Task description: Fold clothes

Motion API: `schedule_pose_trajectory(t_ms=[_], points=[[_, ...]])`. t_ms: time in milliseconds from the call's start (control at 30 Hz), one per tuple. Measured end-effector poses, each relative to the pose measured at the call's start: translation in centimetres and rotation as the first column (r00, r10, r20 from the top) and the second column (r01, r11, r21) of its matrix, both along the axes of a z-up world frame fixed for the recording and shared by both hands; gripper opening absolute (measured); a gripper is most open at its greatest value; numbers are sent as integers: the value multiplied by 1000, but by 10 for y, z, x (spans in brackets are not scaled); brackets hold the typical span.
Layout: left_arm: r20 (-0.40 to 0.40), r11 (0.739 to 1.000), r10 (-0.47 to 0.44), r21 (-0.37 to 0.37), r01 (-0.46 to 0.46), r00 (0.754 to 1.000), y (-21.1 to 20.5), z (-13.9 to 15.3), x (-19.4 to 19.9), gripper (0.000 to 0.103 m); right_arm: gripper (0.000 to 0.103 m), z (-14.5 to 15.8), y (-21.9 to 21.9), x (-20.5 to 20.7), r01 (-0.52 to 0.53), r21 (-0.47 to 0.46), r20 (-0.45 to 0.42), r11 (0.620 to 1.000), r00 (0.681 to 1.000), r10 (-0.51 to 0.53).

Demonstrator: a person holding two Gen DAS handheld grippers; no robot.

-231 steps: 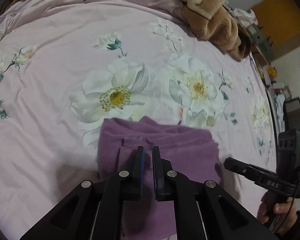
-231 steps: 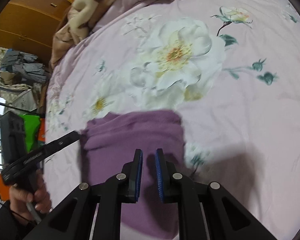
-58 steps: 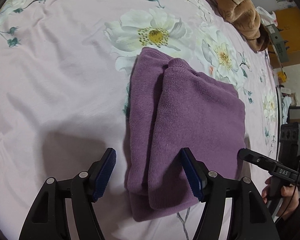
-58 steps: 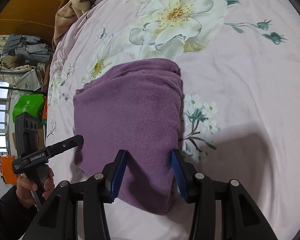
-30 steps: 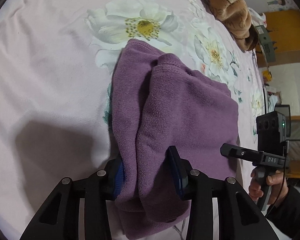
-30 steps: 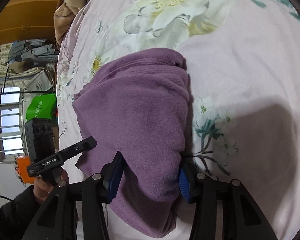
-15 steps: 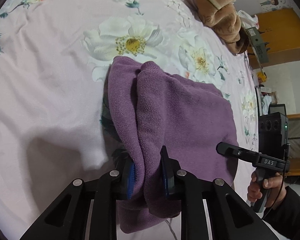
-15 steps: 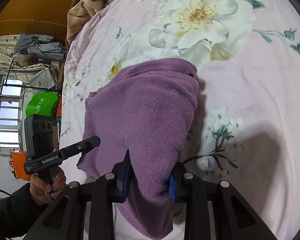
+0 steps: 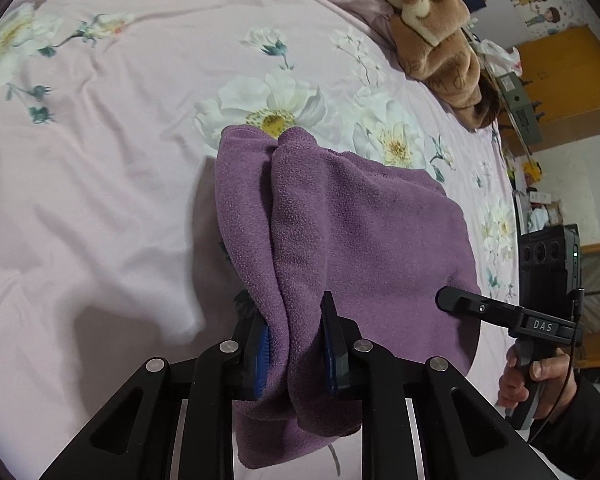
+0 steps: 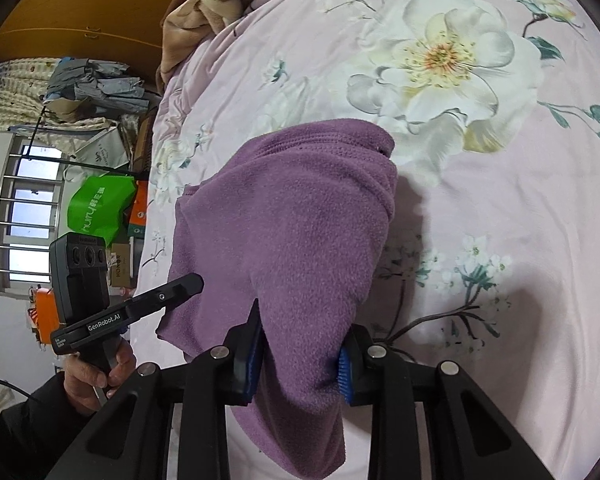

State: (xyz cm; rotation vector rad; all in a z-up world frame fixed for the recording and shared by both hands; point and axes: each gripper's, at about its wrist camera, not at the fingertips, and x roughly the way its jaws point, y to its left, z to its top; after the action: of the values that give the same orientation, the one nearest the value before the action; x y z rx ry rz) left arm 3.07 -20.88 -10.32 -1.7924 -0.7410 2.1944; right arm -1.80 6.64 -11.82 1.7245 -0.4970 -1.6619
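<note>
A folded purple fleece garment [image 9: 360, 232] hangs lifted above the pink floral bedsheet [image 9: 100, 184]. My left gripper [image 9: 296, 344] is shut on its left near edge, thick folds bulging between the blue pads. My right gripper [image 10: 300, 356] is shut on the garment's [image 10: 292, 232] right near edge. Each gripper shows in the other's view: the right one [image 9: 500, 312] at the garment's right side, the left one [image 10: 140, 304] at its left side. The garment's far end droops toward the sheet.
A brown patterned blanket [image 9: 432, 20] is heaped at the far end of the bed. Beside the bed stand a green bag [image 10: 100, 204], boxes and piled clothes near a barred window. An orange cabinet [image 9: 560, 80] stands at the right.
Both grippers went from open around the folded garment's near edges to shut on it. They have since raised it off the sheet, and the bundle has moved farther up the bed.
</note>
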Motion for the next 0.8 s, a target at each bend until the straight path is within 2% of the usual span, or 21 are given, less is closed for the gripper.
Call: schedule_pose_trajectory(t_ms=[233, 433, 600, 800], points=[[-30, 999, 41, -29, -42, 999, -16, 7, 9, 22, 31, 9, -20, -4, -39, -8, -28, 999, 999, 39], [-52, 999, 12, -44, -14, 999, -51, 6, -5, 22, 31, 11, -53, -4, -4, -5, -42, 1000, 999, 4], [-71, 998, -36, -54, 32, 997, -99, 9, -10, 22, 31, 15, -93, 3, 42, -7, -46, 999, 998, -42], [-70, 995, -36, -93, 30, 997, -179, 18, 0, 22, 31, 14, -174, 15, 54, -25, -28, 998, 998, -55]])
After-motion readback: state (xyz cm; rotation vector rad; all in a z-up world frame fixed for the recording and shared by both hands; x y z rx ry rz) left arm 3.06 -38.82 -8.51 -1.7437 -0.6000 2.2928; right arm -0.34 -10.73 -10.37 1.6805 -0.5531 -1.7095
